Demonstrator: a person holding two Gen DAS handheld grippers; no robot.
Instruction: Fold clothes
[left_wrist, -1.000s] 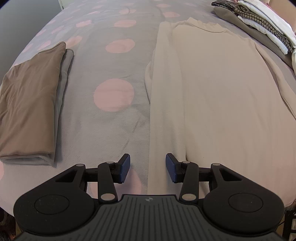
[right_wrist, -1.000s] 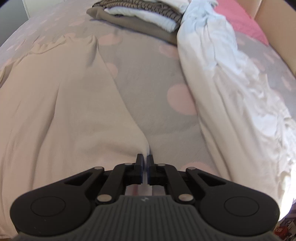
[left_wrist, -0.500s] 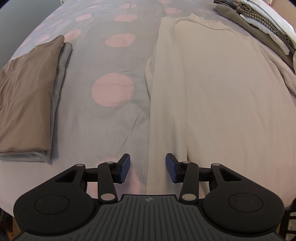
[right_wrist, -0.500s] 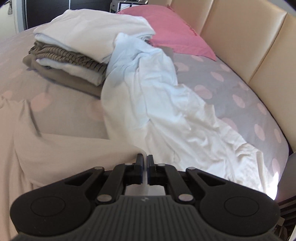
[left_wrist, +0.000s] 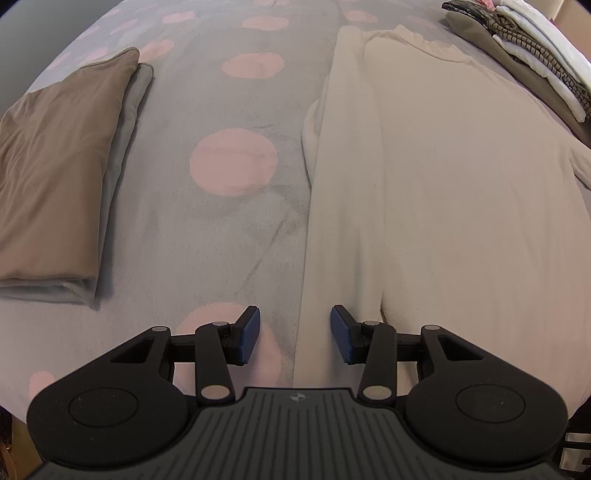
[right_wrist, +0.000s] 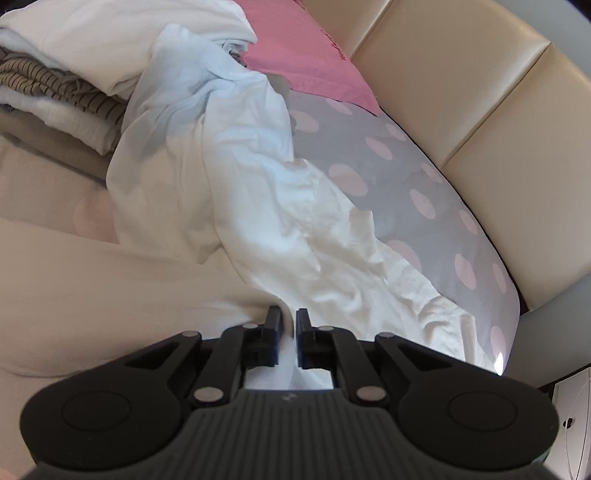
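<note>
A cream long-sleeved top (left_wrist: 443, 203) lies flat on the grey, pink-dotted bedspread (left_wrist: 221, 229), its left sleeve folded in along the body. My left gripper (left_wrist: 295, 334) hovers open over the top's near left edge with nothing between its fingers. In the right wrist view the same cream top (right_wrist: 92, 295) fills the lower left. My right gripper (right_wrist: 289, 332) sits low at its right edge, beside a crumpled white garment (right_wrist: 258, 184). Its jaws are opening, a narrow gap shows, and pale cloth lies in that gap without being pinched.
A folded brown garment on a grey one (left_wrist: 48, 177) lies at the left. A stack of folded clothes (left_wrist: 524, 55) sits at the far right, also seen as the stack (right_wrist: 55, 92). A pink pillow (right_wrist: 295, 48) and a padded cream headboard (right_wrist: 480, 92) bound the bed.
My right gripper swung from the cream sleeve toward the headboard side, carrying cloth across, and its shut jaws have now parted slightly. The left gripper has hardly moved.
</note>
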